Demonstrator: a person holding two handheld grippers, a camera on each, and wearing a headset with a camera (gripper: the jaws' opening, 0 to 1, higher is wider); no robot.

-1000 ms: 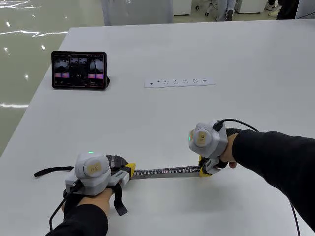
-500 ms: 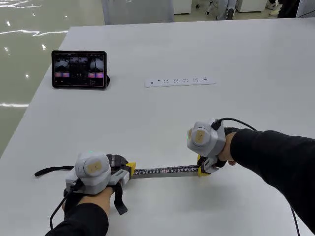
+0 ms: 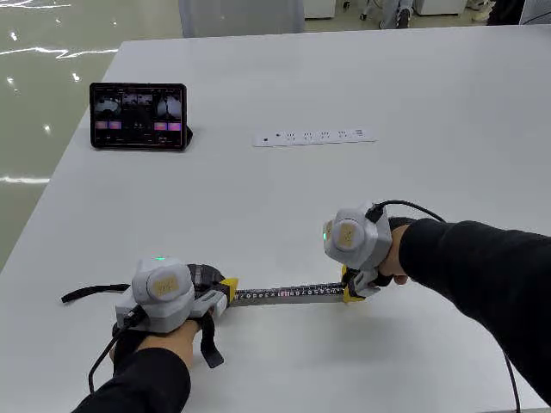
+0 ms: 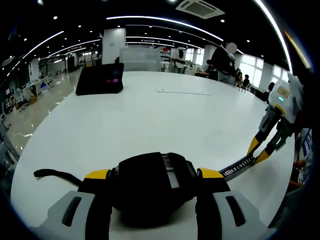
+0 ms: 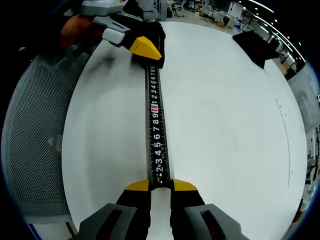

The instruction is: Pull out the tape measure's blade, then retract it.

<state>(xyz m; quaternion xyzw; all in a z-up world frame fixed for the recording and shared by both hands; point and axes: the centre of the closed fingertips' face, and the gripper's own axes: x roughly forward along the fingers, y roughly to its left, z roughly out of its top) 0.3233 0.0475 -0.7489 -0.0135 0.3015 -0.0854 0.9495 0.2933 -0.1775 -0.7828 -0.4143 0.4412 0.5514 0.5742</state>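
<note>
We are holding the tape measure's black case (image 4: pixel 152 187) clamped in the left gripper (image 3: pixel 217 297), low on the white table (image 3: pixel 258 206) at about 7 o'clock in the head view; the right gripper (image 5: pixel 161 186) is pinching the tip of the blade (image 5: pixel 155 130), which is stretching straight out from the case toward 3 o'clock; we are judging the pull-out to be the step in hand, with only a short length drawn; next we are needing a straight pull toward 3 o'clock with the case pinned, then a guided return toward 9 o'clock, since a blade let go could be snapping back.
</note>
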